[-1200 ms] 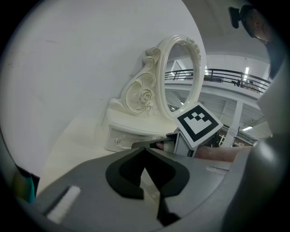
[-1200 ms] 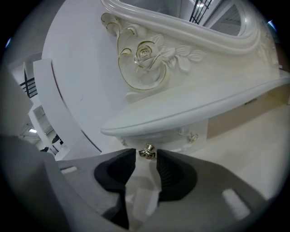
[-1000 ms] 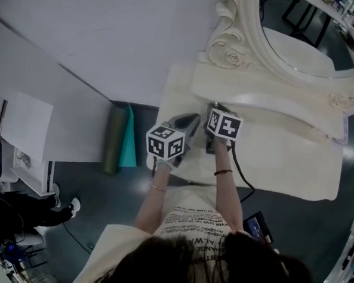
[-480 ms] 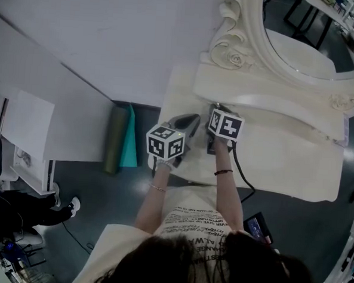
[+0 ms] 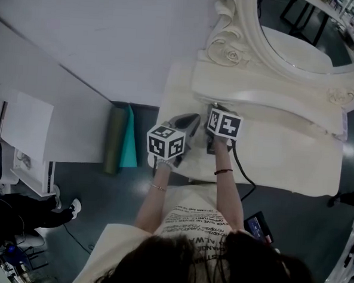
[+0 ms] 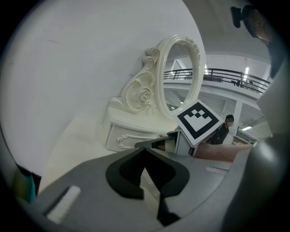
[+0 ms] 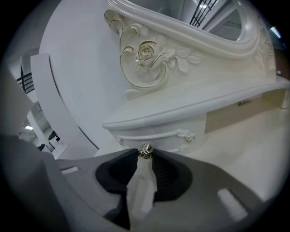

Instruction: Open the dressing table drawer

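The cream dressing table (image 5: 284,156) carries a small drawer (image 7: 158,135) under its carved shelf, with a little metal knob (image 7: 145,151) on the front. My right gripper (image 7: 145,154) points at that drawer, and its two dark pads sit against either side of the knob. In the head view the right gripper (image 5: 215,112) reaches under the shelf, its marker cube just behind it. My left gripper (image 5: 189,122) hovers over the tabletop's left part beside it, jaws together and holding nothing; in its own view the left gripper (image 6: 144,152) faces the drawer unit.
An oval mirror (image 5: 303,38) in an ornate frame rises behind the shelf. On the floor to the left stand a green and a teal roll (image 5: 120,139) and a white cabinet (image 5: 27,141). A small device (image 5: 257,225) with a cable lies on the floor near the person.
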Demonstrator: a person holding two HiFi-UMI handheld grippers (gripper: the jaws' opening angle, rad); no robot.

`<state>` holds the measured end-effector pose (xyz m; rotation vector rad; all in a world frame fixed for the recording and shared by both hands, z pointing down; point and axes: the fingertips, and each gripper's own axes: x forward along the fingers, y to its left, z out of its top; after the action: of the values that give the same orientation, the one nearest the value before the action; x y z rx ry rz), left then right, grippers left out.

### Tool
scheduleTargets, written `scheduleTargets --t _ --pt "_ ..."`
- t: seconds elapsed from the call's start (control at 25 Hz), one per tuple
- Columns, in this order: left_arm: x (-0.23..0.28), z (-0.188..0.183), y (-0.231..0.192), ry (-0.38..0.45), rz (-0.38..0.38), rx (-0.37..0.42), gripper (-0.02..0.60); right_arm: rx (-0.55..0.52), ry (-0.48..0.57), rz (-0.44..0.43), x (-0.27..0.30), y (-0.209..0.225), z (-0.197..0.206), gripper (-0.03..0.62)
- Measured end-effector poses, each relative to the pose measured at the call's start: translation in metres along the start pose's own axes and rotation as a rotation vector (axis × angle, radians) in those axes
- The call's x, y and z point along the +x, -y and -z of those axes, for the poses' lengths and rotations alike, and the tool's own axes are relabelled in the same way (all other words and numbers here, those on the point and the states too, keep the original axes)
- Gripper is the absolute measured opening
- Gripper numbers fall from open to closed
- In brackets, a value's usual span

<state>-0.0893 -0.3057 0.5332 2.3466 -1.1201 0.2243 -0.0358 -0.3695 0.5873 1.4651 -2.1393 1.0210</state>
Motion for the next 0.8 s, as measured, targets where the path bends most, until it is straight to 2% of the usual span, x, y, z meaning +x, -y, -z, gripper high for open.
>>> scheduleTargets --t 0.8 --pt "-0.009 0.009 0.014 -0.005 -0.003 0.009 -0.006 -0.006 -0.014 -0.02 -0.014 -0.003 0.016 0.107"
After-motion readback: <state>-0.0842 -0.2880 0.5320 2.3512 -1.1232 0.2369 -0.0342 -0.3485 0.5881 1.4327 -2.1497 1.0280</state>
